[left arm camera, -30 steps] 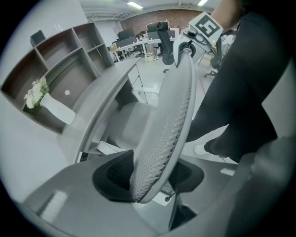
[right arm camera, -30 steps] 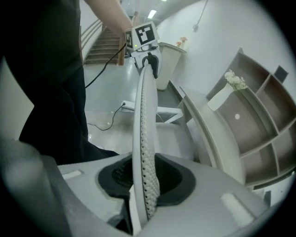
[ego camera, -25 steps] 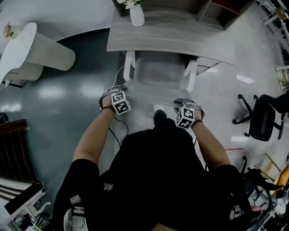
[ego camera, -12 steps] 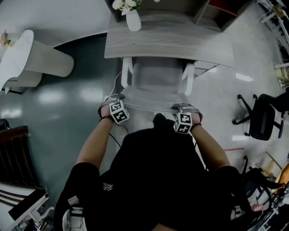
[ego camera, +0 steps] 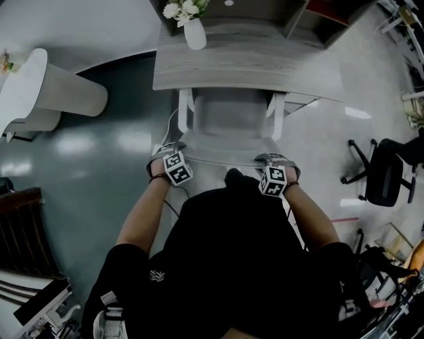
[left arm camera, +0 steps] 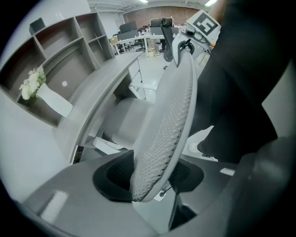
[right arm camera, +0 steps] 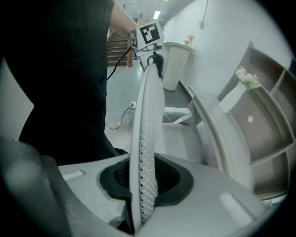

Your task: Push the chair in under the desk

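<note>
A light grey mesh-backed chair (ego camera: pixel 228 122) stands at the grey wooden desk (ego camera: pixel 245 66), its seat front and white armrests tucked under the desk edge. My left gripper (ego camera: pixel 172 151) clasps the left end of the backrest's top edge (left arm camera: pixel 162 125). Its jaws are opening slightly, with the mesh still between the pads. My right gripper (ego camera: pixel 270 161) is shut on the right end of the same backrest (right arm camera: pixel 145 139). The person's dark torso stands right behind the chair.
A white vase of flowers (ego camera: pixel 194 30) stands on the desk's back left, with open shelving (ego camera: pixel 318 13) behind. A white pedestal table (ego camera: pixel 46 86) is at the left, a black office chair (ego camera: pixel 387 173) at the right, and dark wooden furniture (ego camera: pixel 20 225) at the lower left.
The chair has slid forward with both grippers on its backrest. More of the seat now lies under the desk edge. The last half second shows little further movement.
</note>
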Demonstrator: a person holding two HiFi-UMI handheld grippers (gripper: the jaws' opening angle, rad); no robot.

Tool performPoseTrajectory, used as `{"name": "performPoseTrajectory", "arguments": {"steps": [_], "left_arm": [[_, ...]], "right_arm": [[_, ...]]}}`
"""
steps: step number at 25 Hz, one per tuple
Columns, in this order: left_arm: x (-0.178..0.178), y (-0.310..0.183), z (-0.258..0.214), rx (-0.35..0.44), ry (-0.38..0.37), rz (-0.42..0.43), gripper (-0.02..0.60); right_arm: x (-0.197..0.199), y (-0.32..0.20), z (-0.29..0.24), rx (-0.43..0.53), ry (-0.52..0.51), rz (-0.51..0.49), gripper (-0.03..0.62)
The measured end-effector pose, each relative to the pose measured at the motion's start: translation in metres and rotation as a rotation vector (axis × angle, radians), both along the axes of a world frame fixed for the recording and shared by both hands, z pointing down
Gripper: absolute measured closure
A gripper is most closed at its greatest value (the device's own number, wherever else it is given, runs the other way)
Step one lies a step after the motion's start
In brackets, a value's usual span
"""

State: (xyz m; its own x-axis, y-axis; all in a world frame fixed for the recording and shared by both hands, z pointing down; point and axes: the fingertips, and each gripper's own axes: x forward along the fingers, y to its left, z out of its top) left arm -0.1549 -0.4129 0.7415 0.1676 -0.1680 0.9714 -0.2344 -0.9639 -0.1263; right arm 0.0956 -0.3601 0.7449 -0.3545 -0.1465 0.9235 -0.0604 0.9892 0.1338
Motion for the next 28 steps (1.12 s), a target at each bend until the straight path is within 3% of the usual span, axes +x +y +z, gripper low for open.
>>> {"name": "performPoseTrajectory", "arguments": {"steps": [7,16,20,28], "left_arm": [[0.009,-0.033,0.0,-0.005,0.038,-0.021,0.364],[0.032,-0.113,0.0,0.03,0.048,-0.081,0.36],[0.032,-0.121,0.001,0.0,0.039,-0.065,0.354],[0.033,-0.109,-0.005,0.047,0.092,-0.069,0.351]], "right_arm": [[0.01,-0.037,0.002,0.025,-0.004,0.05,0.519],[0.035,-0.127,0.002,0.064,0.02,0.019,0.519],[0.032,-0.133,0.001,0.021,-0.012,-0.013,0.519],[0.033,-0.117,-0.002,-0.129,0.009,-0.052,0.477]]}}
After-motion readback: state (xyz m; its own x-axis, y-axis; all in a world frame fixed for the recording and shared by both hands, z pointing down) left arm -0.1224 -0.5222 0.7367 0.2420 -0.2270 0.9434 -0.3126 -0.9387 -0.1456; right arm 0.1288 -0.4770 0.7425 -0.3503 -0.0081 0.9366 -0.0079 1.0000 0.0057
